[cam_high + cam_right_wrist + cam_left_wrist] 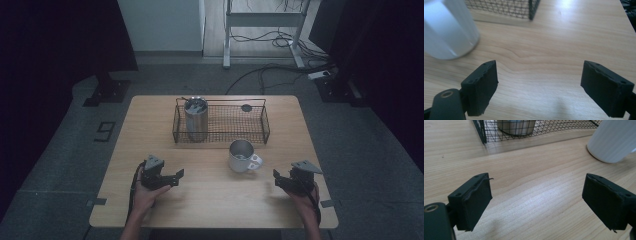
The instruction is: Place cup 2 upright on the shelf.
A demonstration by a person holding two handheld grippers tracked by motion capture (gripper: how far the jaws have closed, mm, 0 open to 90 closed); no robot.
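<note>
A white mug point(242, 156) stands on the wooden table point(210, 200) just in front of a black wire basket point(260, 131). Inside the basket's left end a steel tumbler point(196, 120) stands upright. My left gripper point(176, 178) rests low over the table's front left, open, with nothing between its jaws; ahead of it are the mug point(614, 140) at upper right and the basket point(484, 132) with the tumbler point(516, 126). My right gripper point(278, 179) is at the front right, also open and empty point(539, 80); the mug point(446, 30) is at its upper left, the basket point(506, 8) beyond.
A small dark round object point(246, 107) lies in the basket's back right corner. Bare tabletop lies between the two grippers. Beyond the table are a dark floor, cables point(280, 40) and a white frame's legs point(227, 35).
</note>
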